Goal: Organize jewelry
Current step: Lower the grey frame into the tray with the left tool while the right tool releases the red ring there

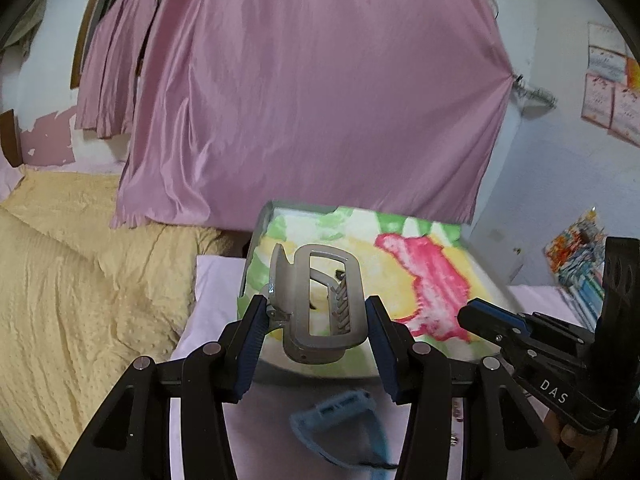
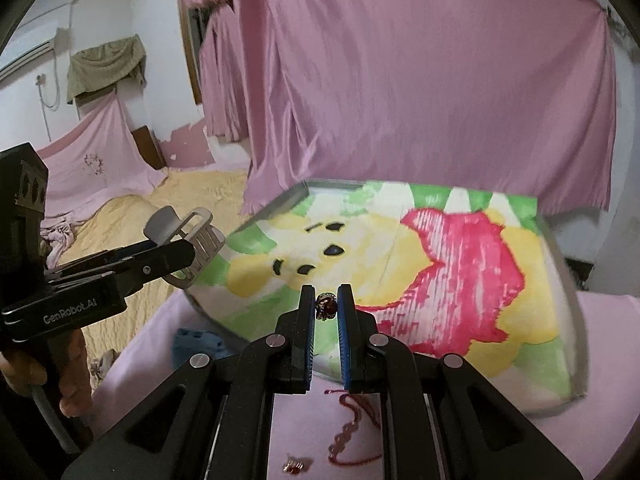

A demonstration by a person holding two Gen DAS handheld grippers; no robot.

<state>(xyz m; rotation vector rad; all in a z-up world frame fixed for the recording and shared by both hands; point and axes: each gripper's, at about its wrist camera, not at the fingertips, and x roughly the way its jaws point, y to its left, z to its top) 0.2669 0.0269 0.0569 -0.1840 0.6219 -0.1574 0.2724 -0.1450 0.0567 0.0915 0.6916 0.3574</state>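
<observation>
In the left wrist view my left gripper [image 1: 316,312] is shut on a grey hair claw clip [image 1: 320,300], its pads pressing the clip's two sides. The clip hangs in the air in front of a box covered with a cartoon-print cloth [image 1: 420,264]. The right wrist view shows my right gripper [image 2: 326,300] shut on a small dark red bead ornament [image 2: 326,307] over the same box [image 2: 460,264]. My left gripper [image 2: 180,256] with the clip [image 2: 192,236] is at the left of that view. The right gripper [image 1: 468,314] appears at the right of the left wrist view.
A blue hair clip [image 1: 340,412] [image 2: 196,344], a red bead string [image 2: 352,428] and a small red piece [image 2: 296,466] lie on the pink cloth [image 2: 592,432]. A yellow bedspread [image 1: 80,280] spreads to the left. Pink curtains [image 1: 312,100] hang behind. A hand [image 2: 72,380] holds the left gripper.
</observation>
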